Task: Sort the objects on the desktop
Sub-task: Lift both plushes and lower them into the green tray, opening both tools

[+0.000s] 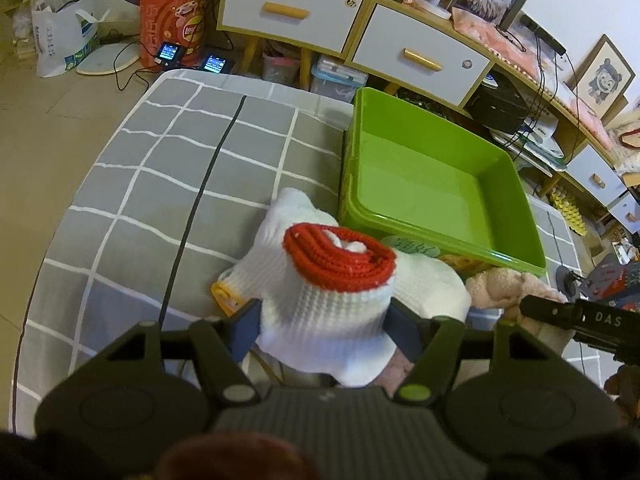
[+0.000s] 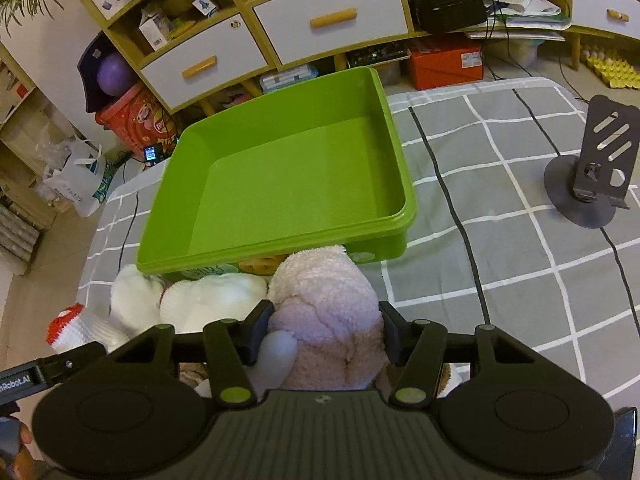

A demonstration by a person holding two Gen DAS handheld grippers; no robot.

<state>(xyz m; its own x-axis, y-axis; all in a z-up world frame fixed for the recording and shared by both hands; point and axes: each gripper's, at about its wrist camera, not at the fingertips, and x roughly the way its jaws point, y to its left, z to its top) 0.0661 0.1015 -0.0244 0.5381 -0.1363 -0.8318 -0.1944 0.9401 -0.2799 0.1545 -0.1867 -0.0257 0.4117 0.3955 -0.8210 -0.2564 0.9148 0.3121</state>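
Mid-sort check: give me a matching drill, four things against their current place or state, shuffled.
Things:
1. red-cuffed white glove
2. pink plush toy
3. green bin
4. grey phone stand

States:
A. nothing inside
B. between the left hand-held gripper's pads
C. standing alone on the checked cloth
D. between the right hand-held gripper's pads

Pairs: 1-B, 2-D, 3-A, 4-C
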